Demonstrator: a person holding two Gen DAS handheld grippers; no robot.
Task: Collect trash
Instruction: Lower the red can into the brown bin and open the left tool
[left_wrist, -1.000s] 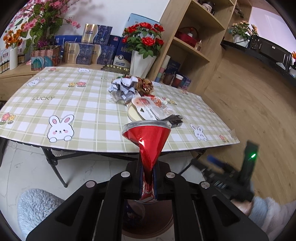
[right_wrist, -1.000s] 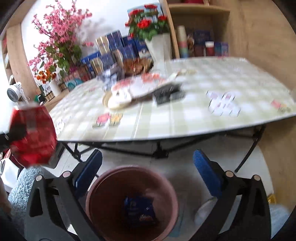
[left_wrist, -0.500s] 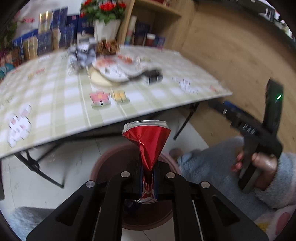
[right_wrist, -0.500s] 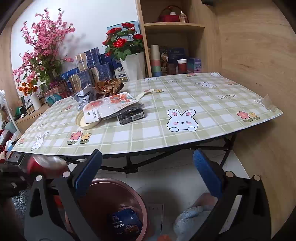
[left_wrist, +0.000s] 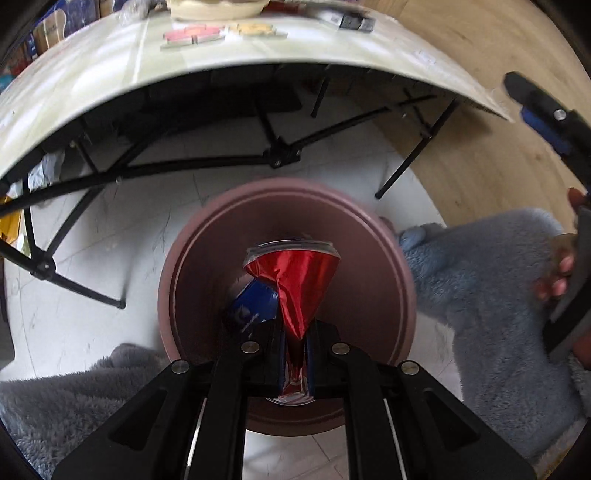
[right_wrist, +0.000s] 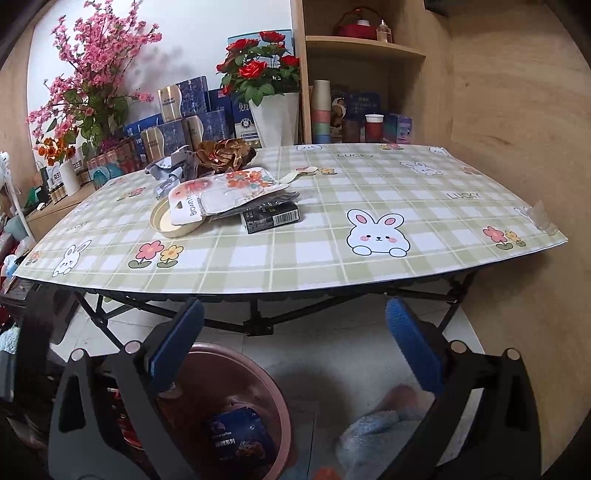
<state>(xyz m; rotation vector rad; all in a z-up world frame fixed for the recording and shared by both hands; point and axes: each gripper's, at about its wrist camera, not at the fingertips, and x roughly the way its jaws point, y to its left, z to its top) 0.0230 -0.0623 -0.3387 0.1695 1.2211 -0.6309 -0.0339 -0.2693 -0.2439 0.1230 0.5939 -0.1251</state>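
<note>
The left gripper's fingers (left_wrist: 295, 354) are pinching the crumpled waist of a crushed red aluminium can (left_wrist: 293, 284), light, thin-walled, easily deformed, over the round pink plastic bin (left_wrist: 402, 280). The right gripper (right_wrist: 295, 347) is standing spread, empty.

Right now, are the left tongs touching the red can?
Touching. In the left wrist view the left tongs pinch the crushed red can at its narrow end, above the bin.
</note>
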